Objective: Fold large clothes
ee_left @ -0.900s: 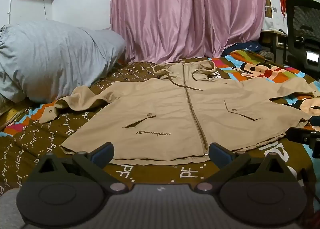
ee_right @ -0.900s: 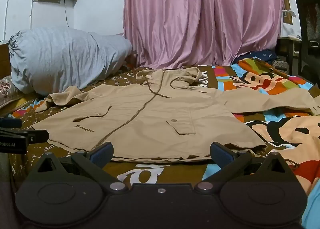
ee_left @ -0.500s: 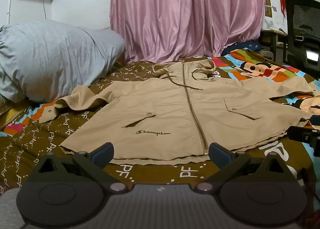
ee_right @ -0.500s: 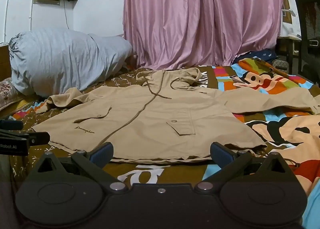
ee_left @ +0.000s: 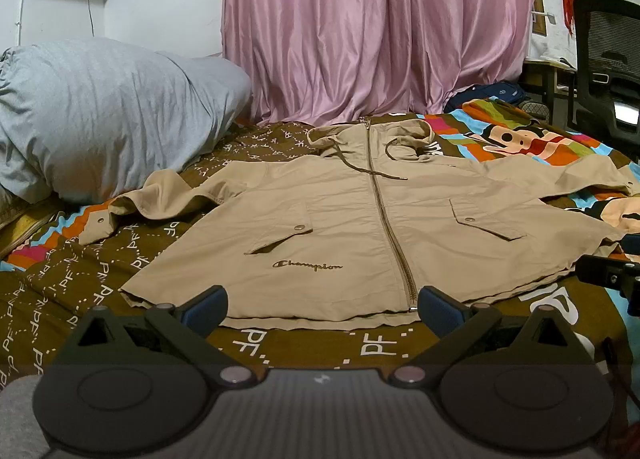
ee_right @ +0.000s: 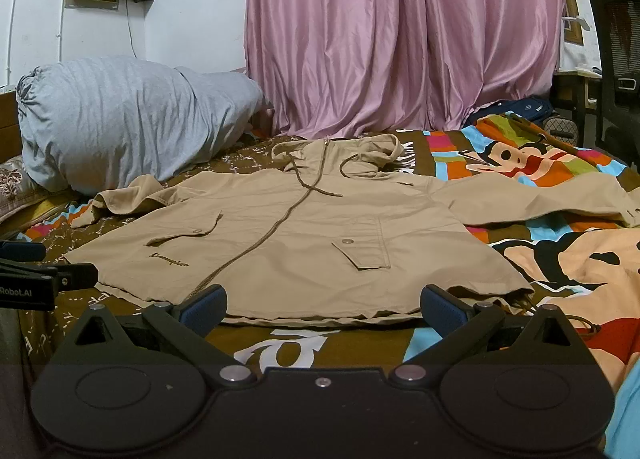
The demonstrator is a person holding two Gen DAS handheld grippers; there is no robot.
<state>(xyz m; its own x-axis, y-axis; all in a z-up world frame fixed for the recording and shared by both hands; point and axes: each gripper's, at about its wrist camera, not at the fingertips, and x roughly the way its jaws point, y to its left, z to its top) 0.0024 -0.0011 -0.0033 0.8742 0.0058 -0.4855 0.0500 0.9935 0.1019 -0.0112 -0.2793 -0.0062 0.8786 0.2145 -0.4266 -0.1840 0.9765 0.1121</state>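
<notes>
Lying flat beyond both grippers' wide-open, empty jaws, the tan jacket (ee_left: 340,227) has its hem just ahead.

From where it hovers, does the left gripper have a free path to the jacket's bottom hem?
Probably yes. The left gripper is open and empty, aimed at the bottom hem of the tan jacket, which lies flat on the bedspread. Nothing lies between them.
</notes>
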